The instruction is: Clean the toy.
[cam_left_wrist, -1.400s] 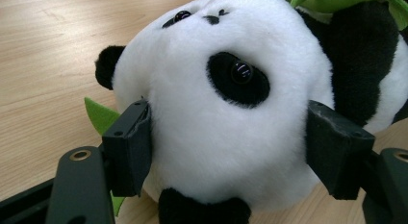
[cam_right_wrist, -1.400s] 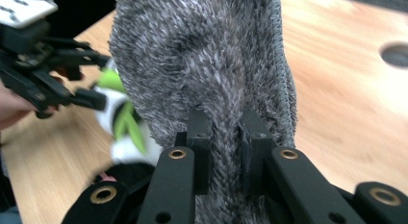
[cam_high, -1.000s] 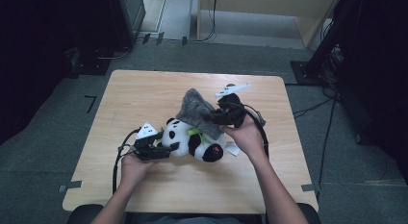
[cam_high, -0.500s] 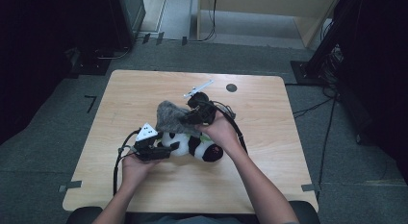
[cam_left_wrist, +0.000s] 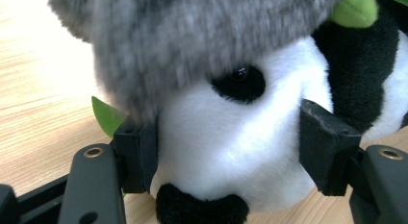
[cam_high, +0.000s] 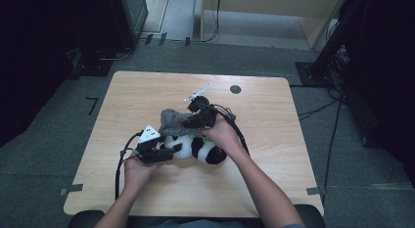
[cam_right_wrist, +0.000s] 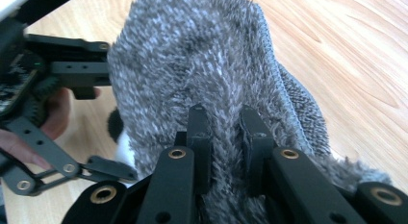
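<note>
A black-and-white panda plush (cam_high: 205, 149) lies on its side on the wooden table (cam_high: 274, 189). My left gripper (cam_high: 169, 152) has its jaws on both sides of the panda's head (cam_left_wrist: 231, 176); they have just been closing, and the pads (cam_left_wrist: 142, 152) press into the fur. My right gripper (cam_high: 193, 121) is shut on a fuzzy grey cloth (cam_high: 173, 119), which it holds over the top of the panda's head. In the right gripper view the grey cloth (cam_right_wrist: 202, 56) bunches between the narrow jaws of the right gripper (cam_right_wrist: 223, 123), and the left gripper (cam_right_wrist: 72, 75) shows beyond it.
Green leaf pieces (cam_left_wrist: 108, 116) stick out of the plush. A small black round mark (cam_high: 235, 89) sits near the table's far edge. Cables trail from both grippers across the table. Dark equipment and cables stand on the grey floor around the table.
My right gripper has carried the grey cloth to the left and down, from above the panda's body to over its head. The left hand has stayed in place.
</note>
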The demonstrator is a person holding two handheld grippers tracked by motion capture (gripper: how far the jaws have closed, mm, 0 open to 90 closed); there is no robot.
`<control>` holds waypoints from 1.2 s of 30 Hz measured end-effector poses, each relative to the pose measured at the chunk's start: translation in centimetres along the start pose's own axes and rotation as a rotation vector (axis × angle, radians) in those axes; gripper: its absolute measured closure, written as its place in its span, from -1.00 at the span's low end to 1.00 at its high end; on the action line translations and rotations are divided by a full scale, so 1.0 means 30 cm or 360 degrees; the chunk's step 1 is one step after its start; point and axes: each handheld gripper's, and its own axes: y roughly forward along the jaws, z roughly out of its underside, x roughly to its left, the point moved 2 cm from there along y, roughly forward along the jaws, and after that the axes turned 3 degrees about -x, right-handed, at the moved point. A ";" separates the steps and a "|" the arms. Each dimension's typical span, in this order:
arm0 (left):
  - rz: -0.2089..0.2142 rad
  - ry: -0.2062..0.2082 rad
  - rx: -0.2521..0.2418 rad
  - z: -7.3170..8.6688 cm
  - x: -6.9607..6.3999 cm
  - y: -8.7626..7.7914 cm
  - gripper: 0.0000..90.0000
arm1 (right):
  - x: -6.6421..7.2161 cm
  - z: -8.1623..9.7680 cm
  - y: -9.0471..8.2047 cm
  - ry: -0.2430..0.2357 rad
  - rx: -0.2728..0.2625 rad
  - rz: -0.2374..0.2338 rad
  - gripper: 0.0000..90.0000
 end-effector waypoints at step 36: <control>-0.0004 -0.0052 -0.0019 0.002 0.002 0.000 -0.27 | 0.072 0.033 -0.011 -0.0096 0.0003 -0.0024 0.79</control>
